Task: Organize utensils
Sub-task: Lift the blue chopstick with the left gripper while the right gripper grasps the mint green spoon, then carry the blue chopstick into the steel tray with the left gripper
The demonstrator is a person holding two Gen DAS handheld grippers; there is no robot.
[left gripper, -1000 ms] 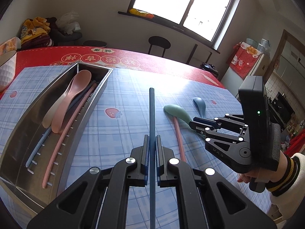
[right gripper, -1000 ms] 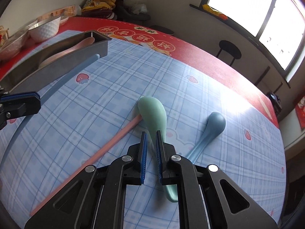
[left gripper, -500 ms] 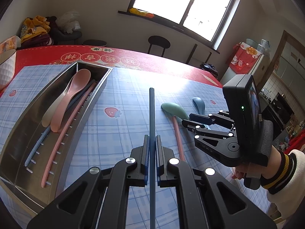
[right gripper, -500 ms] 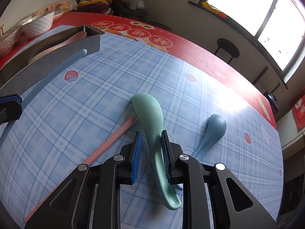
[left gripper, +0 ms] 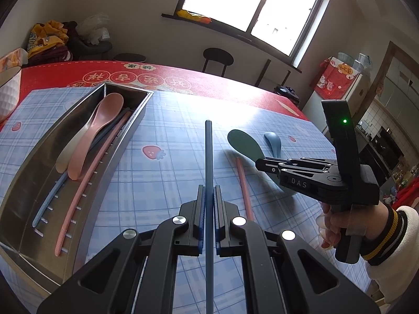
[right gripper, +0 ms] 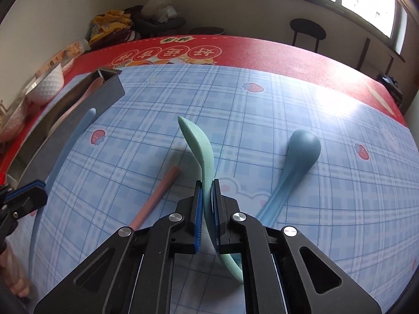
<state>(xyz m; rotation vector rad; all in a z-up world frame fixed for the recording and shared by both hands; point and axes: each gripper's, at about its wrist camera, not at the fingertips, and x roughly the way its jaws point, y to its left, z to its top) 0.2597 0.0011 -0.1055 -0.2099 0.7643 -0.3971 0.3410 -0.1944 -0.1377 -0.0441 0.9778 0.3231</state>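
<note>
My left gripper point(left gripper: 208, 196) is shut on a blue chopstick point(left gripper: 208, 157) that points forward above the cloth; it also shows in the right wrist view point(right gripper: 65, 151). My right gripper point(right gripper: 207, 191) is shut on the green spoon point(right gripper: 200, 146) and holds it lifted and turned on edge; the gripper also shows in the left wrist view point(left gripper: 258, 162), as does the spoon point(left gripper: 244, 145). A pink chopstick point(right gripper: 154, 198) and a blue spoon point(right gripper: 296, 159) lie on the cloth. The steel tray point(left gripper: 28, 183) at left holds a pink spoon point(left gripper: 97, 130), a cream spoon and chopsticks.
A white dimpled bowl point(right gripper: 48, 83) and other dishes stand at the table's far left. The blue checked cloth point(right gripper: 262, 104) covers a red table mat. A stool point(left gripper: 217, 57) and a window are beyond the table's far edge.
My right gripper closed on the green spoon and lifted it off the cloth, turning it on edge. My left gripper holds the blue chopstick as before.
</note>
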